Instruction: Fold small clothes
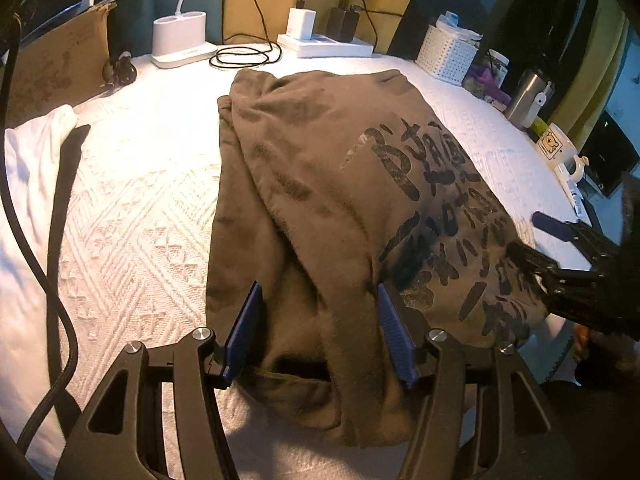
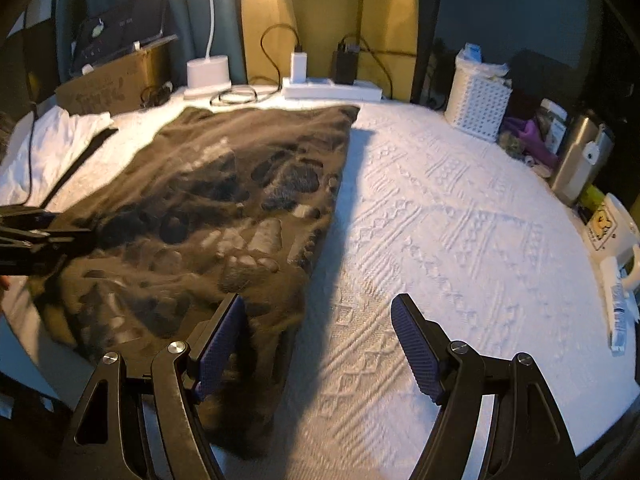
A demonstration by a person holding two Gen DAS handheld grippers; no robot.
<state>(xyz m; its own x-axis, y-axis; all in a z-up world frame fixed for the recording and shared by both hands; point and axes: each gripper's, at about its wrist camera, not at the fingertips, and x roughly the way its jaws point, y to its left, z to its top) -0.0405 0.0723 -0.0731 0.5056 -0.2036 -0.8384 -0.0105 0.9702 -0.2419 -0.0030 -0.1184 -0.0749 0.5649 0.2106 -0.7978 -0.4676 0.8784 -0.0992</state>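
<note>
We see brown shirt point(image 1: 320, 184) part-folded on worktop point(image 1: 140, 208); left gripper point(image 1: 320, 336) jaws released astride near hem; right gripper point(image 2: 320, 344) jaws released at shirt's right edge, likely ready for next fold.

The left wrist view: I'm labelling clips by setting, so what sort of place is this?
Probably a lived-in room at home, not a lab: a table under a white knitted cloth, a power strip with chargers, a bear mug, and a brown printed shirt.
</note>
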